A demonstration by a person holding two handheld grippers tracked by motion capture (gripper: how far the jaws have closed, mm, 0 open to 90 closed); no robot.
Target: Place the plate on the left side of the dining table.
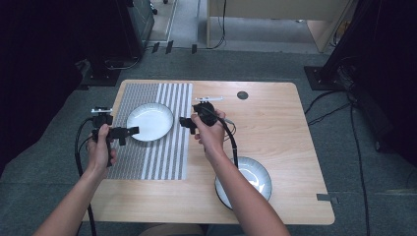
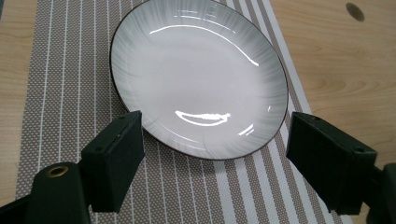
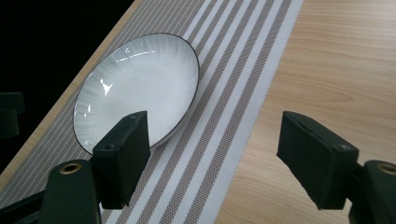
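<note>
The white, dark-rimmed ceramic plate (image 1: 150, 122) lies set on the striped woven placemat (image 1: 162, 157) — both tongs (left (image 1: 132, 131), right (image 1: 184, 122)) stand apart, empty; a second plate (image 1: 255, 174) waits on the worktop (image 1: 275, 123).

Round white glazed ceramic plate (image 2: 196, 79): glossy, smooth. Striped grey woven placemat (image 2: 65, 84): matt, textured. Pale wood-grain worktop (image 3: 336, 60): smooth, satin.

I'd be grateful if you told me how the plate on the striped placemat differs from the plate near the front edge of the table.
The plate on the placemat rests on the striped placemat; the near plate sits on bare wood of the table. The plate on the placemat is in full sight, flanked by the left claw and right claw; the near plate is partly covered by the person's right forearm. Both are round, pale, dark-rimmed and empty where they show.
</note>
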